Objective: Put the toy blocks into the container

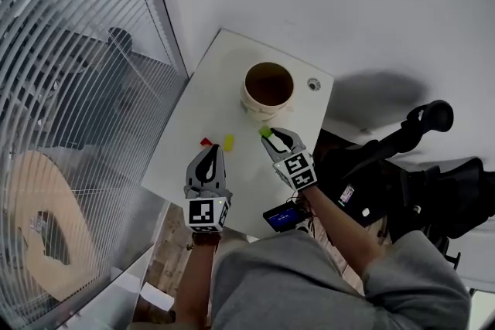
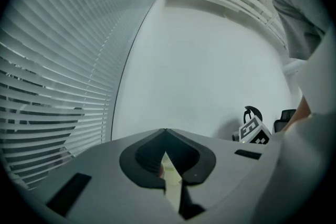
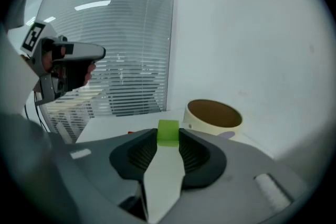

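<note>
A cream round container (image 1: 268, 89) stands open at the far side of the white table (image 1: 209, 104). My right gripper (image 1: 271, 134) is shut on a green block (image 1: 266, 132), just in front of the container and below its rim. In the right gripper view, the green block (image 3: 168, 132) sits pinched between the dark pads, with the container (image 3: 214, 115) behind it. A red block (image 1: 206, 141) and a yellow block (image 1: 229, 141) lie on the table. My left gripper (image 1: 211, 149) hovers close to them, its jaws meeting at the tips (image 2: 165, 134) with nothing held.
A small white round piece (image 1: 313, 84) lies right of the container. Window blinds (image 1: 69, 89) run along the left of the table. Dark equipment (image 1: 418, 166) stands at the right, past the table's edge. A small device with a blue screen (image 1: 282, 218) is near the person's lap.
</note>
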